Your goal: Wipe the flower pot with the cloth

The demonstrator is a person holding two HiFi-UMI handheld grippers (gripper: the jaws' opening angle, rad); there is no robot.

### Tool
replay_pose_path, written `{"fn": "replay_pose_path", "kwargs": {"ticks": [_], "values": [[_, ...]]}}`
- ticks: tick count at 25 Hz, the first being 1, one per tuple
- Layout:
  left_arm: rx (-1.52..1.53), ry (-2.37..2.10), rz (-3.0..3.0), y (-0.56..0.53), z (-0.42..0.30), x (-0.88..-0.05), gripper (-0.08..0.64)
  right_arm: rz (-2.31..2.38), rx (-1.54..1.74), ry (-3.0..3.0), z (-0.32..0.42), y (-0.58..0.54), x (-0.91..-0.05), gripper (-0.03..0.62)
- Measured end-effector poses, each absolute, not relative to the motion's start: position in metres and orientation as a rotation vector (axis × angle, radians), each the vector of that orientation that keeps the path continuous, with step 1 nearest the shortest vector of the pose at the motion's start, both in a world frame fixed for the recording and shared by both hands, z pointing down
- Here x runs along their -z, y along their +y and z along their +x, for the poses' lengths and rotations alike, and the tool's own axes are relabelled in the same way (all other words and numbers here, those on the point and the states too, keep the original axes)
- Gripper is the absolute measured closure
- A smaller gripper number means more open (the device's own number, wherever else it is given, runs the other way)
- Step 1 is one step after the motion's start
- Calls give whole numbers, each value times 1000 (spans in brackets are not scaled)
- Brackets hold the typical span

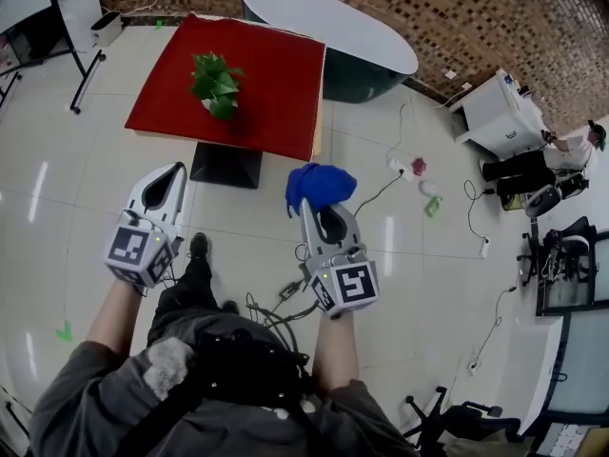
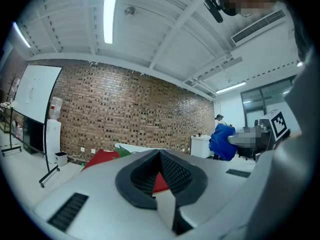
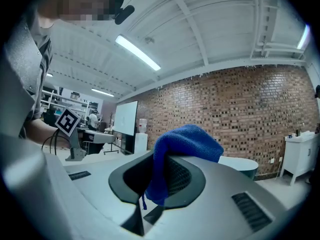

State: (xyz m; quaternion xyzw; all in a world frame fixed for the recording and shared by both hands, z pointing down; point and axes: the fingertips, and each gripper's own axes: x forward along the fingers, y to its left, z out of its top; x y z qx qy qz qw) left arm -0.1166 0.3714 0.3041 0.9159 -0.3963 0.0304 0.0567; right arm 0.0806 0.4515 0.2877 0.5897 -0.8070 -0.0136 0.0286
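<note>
A green leafy plant (image 1: 217, 84) stands in its flower pot on a low table with a red cover (image 1: 276, 84), well ahead of me; the leaves hide most of the pot. My right gripper (image 1: 308, 204) is held level above the floor, shut on a blue cloth (image 1: 320, 185) that bunches over its tips. In the right gripper view the blue cloth (image 3: 187, 142) drapes out of the jaws. My left gripper (image 1: 177, 173) is shut and holds nothing. Its own view shows the closed jaws, with the red table (image 2: 102, 158) and the blue cloth (image 2: 223, 141) beyond.
A white oval table (image 1: 328, 15) stands behind the red one. A whiteboard stand (image 1: 84, 27) is at the far left. Cables and small items (image 1: 419, 174) lie on the floor at right, near a white cabinet (image 1: 500, 112) and a seated person (image 1: 561, 155).
</note>
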Motion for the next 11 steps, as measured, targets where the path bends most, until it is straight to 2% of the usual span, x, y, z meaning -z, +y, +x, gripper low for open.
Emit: {"fn": "replay_pose_path", "kwargs": {"ticks": [11], "values": [[-83,-1233,2811,525,-122,-272,549,1741,84,-2547,59,598,-271,529]]}}
